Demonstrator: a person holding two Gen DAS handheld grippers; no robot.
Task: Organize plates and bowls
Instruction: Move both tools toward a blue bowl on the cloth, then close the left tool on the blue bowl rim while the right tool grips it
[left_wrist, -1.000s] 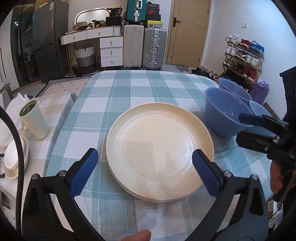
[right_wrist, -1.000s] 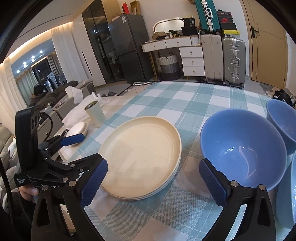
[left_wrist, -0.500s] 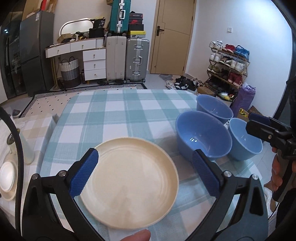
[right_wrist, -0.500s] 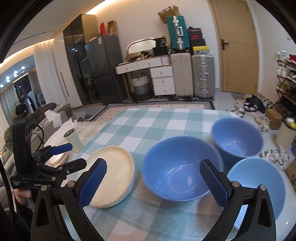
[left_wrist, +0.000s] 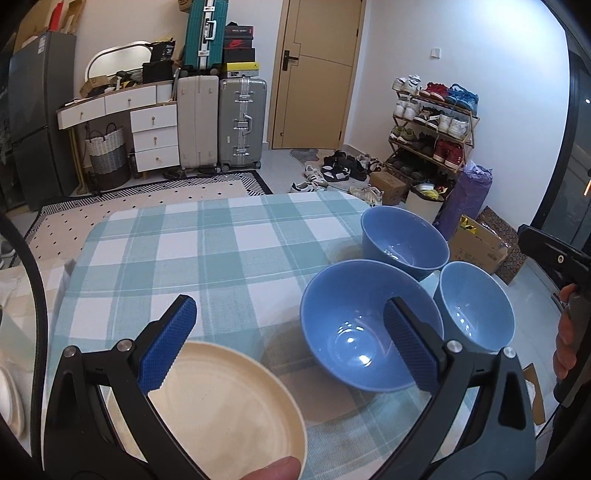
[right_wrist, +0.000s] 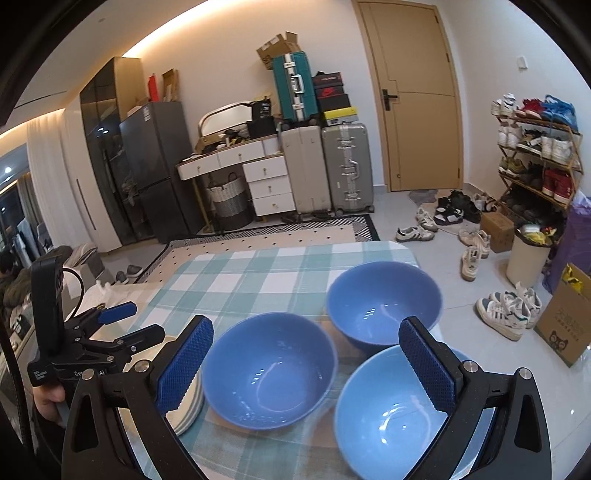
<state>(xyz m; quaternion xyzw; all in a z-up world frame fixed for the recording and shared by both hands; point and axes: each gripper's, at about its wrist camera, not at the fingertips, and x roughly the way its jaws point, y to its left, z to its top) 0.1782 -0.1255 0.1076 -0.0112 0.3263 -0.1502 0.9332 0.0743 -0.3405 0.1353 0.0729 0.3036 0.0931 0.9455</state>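
Three blue bowls stand on the checked tablecloth (left_wrist: 207, 254): a near one (left_wrist: 354, 354) (right_wrist: 269, 373), a far one (left_wrist: 404, 242) (right_wrist: 384, 302) and a lighter one at the right (left_wrist: 476, 314) (right_wrist: 399, 417). A stack of cream plates (left_wrist: 221, 413) (right_wrist: 186, 410) lies left of them. My left gripper (left_wrist: 291, 347) is open and empty, above the plates and the near bowl. My right gripper (right_wrist: 306, 363) is open and empty, above the near and lighter bowls. The left gripper also shows in the right wrist view (right_wrist: 125, 323).
The table's right edge runs just beyond the bowls. Shoes (right_wrist: 509, 306), a cardboard box (right_wrist: 565, 325) and a shoe rack (left_wrist: 432, 125) are on the floor past it. Suitcases (left_wrist: 221, 122) and drawers (left_wrist: 155, 136) stand at the far wall.
Both grippers have risen and drawn back toward the right. The plates slid to the lower left of both views and all three bowls came into view. Both stay open.
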